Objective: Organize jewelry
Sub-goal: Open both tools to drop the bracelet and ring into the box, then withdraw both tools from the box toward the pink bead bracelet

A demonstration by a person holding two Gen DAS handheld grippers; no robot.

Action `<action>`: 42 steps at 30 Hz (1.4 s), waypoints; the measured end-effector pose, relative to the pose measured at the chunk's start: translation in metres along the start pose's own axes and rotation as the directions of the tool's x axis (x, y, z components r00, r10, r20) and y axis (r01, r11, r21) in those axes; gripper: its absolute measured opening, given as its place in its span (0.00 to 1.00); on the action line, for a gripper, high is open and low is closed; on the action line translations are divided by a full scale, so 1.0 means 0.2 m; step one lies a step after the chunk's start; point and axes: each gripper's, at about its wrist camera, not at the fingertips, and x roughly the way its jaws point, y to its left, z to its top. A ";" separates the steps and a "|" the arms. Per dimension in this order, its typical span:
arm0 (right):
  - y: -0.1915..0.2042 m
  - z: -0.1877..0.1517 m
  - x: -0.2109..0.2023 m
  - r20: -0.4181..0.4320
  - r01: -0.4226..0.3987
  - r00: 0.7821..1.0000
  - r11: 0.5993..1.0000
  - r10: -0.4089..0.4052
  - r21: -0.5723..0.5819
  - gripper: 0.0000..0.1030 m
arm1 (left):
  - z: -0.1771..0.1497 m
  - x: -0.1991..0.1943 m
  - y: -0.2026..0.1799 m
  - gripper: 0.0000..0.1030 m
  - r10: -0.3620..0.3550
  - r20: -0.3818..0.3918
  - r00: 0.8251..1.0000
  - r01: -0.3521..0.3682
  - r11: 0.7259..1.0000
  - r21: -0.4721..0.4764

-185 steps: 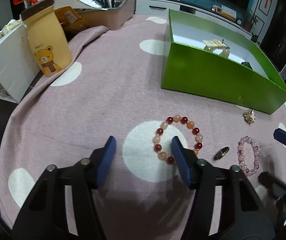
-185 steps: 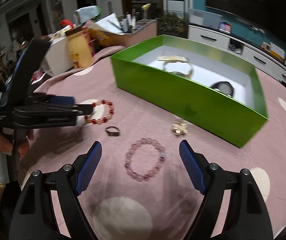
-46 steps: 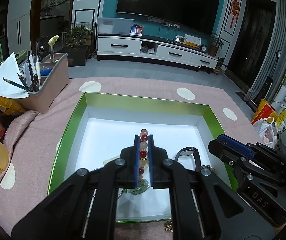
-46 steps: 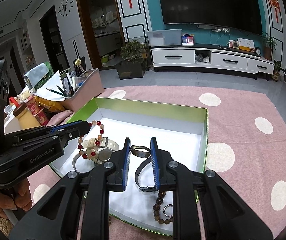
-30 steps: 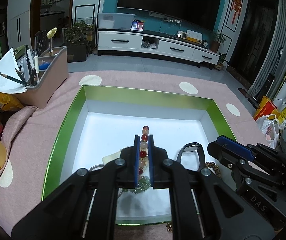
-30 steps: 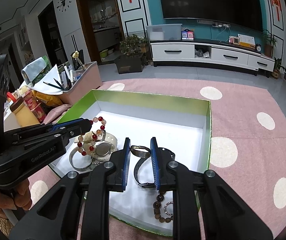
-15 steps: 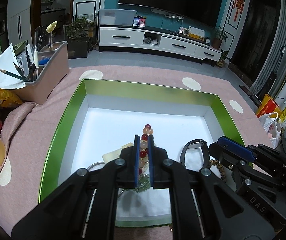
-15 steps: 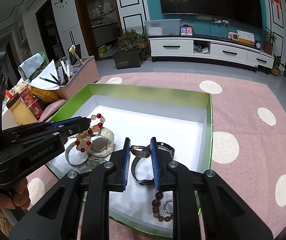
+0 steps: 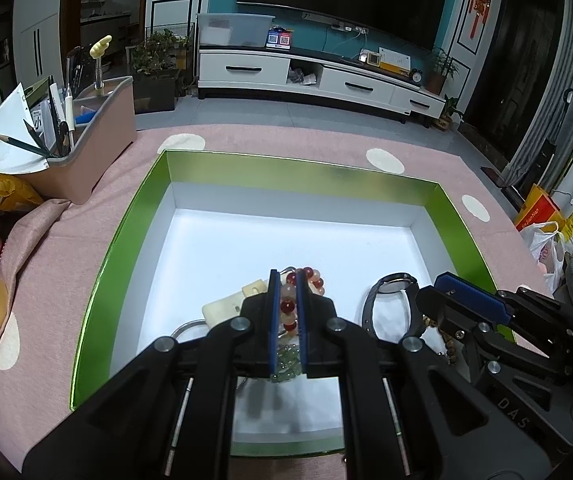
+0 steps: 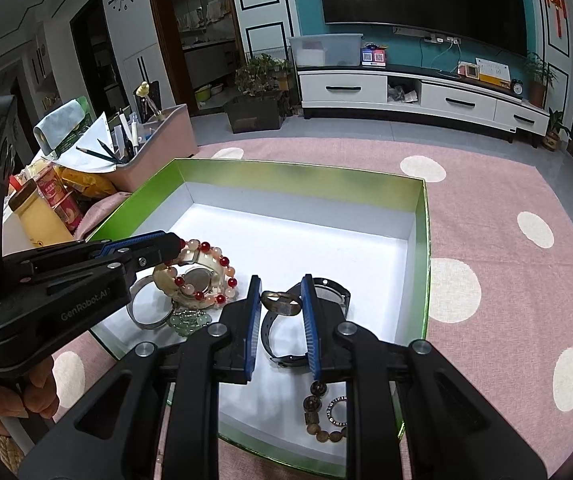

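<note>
**Two grippers, two pieces of jewelry over the green box**

The left gripper [image 9: 287, 316], its blue-padded jaws nearly closed, pinches a bracelet of red and pale peach beads [image 10: 206, 272] over the near left part of a shallow green cardboard box with a white floor [image 9: 134, 216]. Seen from the right wrist camera, the bracelet's free loop lies against a cream-strapped wristwatch [image 10: 196, 280] on the box floor, beside a plain silver bangle [image 10: 144, 312] and a pale green bead bracelet [image 10: 190, 320]. The right gripper [image 10: 280, 320] stands narrowly parted, clamped on a dark brown ring [image 10: 280, 304] that bridges its two blue pads, above a black-strapped wristwatch [image 10: 322, 300] lying in the box. A brown wooden bead bracelet [image 10: 318, 412] and a small dark beaded ring [image 10: 336, 412] lie at the box's near edge. The box sits on a pink cloth with white dots [image 10: 486, 240]. A person's hand [image 10: 10, 396] grips the left tool's handle.
</note>
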 end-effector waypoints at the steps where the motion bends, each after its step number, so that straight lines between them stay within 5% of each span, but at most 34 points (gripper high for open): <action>1: 0.00 0.00 0.00 -0.001 0.001 1.000 1.000 -0.001 0.001 0.19 | 0.00 0.00 0.00 0.07 0.000 0.000 1.000 0.000 1.000 -0.001; 12: 0.00 0.00 0.01 -0.011 0.007 1.000 1.000 -0.007 0.010 0.21 | 0.00 0.00 0.00 0.08 0.001 0.004 1.000 -0.001 1.000 0.000; 17: -0.01 0.00 -0.01 0.005 0.012 1.000 1.000 -0.012 0.024 0.37 | -0.01 -0.02 0.01 0.27 0.006 0.009 1.000 -0.006 1.000 -0.003; 28: -0.04 0.02 -0.12 0.053 0.021 0.998 0.998 -0.024 0.056 0.48 | 0.00 -0.09 0.01 0.67 0.028 0.026 0.999 -0.028 1.000 -0.002; 42: -0.05 -0.01 -0.32 0.107 0.017 0.994 0.995 -0.028 0.101 0.63 | -0.01 -0.29 0.08 0.89 0.057 0.044 0.997 -0.056 0.998 -0.013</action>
